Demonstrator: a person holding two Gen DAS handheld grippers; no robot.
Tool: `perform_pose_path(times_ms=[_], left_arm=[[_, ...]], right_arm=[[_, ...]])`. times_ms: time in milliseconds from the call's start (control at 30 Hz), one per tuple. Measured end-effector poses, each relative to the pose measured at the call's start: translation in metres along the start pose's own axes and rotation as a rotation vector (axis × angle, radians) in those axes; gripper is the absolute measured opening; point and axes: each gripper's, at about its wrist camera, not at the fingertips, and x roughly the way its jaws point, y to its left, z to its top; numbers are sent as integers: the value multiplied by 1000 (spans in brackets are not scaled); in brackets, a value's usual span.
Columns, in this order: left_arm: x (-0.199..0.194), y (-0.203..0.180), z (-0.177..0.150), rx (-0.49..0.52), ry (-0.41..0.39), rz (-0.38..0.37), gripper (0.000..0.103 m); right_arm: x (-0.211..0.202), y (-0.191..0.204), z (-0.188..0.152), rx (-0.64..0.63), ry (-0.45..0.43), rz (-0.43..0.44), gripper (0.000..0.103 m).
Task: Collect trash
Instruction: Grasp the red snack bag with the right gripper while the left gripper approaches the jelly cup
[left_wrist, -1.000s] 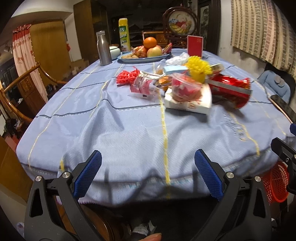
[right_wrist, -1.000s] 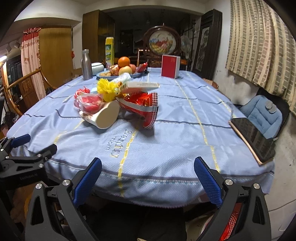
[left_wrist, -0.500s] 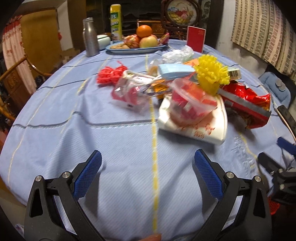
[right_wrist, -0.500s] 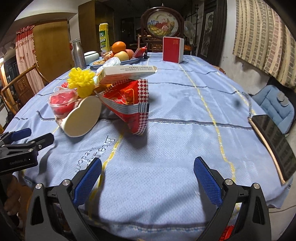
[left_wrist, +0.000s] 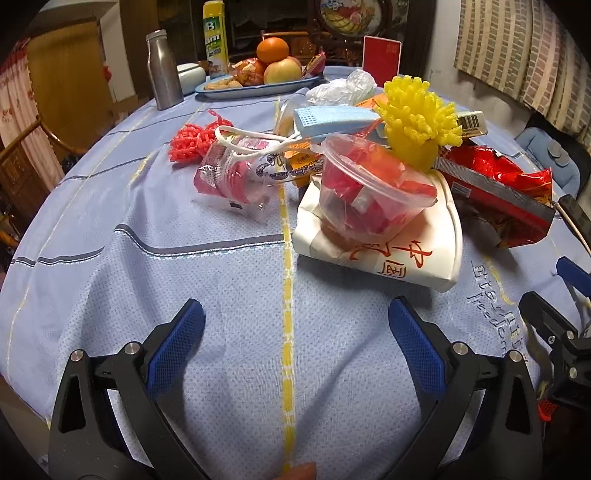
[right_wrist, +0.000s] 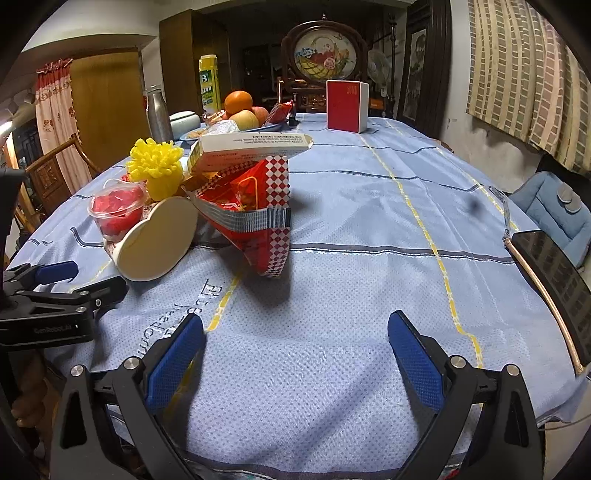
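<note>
Black tool (left_wrist: 295, 325), blue pads (left_wrist: 177, 343), silver screws

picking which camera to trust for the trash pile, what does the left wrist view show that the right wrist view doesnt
Only the left wrist view shows the red netting, the blue mask and the crumpled clear wrapper. Only the right wrist view shows the dark tablet at the table edge. Both show the clear cup of red scraps, the yellow foam net, the red snack bag and the fruit plate.

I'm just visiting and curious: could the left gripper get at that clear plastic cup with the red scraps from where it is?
Probably yes. The left gripper has its jaws open and holds nothing, and only bare tablecloth lies between it and the clear plastic cup, which sits on a white paper container.
</note>
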Motion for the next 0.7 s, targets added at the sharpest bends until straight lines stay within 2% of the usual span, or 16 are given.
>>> perform_pose_path(times_ms=[133,267,333,467,567,633,667,700], left_arm=[[0,3,0,3,-2,-14,97],[-2,7,0,15,7,-48,96],[-4,10,0,16,4,-58,96],[-22,18,11,-6,-74,-63,96],[-24,17,26,-2,-70,-135,96],[-21,12,32,9,-66,-149,96],[-20,9,34,17,-69,-154,96],[-20,5,37,30,-79,-157,96]], right_arm=[[1,-3,-1,-14,-22,20,98],[2,-6,4,-4,4,59,98],[2,-8,16,14,2,120,98],[5,-3,41,19,-20,148,98],[19,3,57,24,-1,162,94],[25,2,60,32,9,164,68],[26,0,59,43,13,186,37],[24,-2,58,54,12,195,28]])
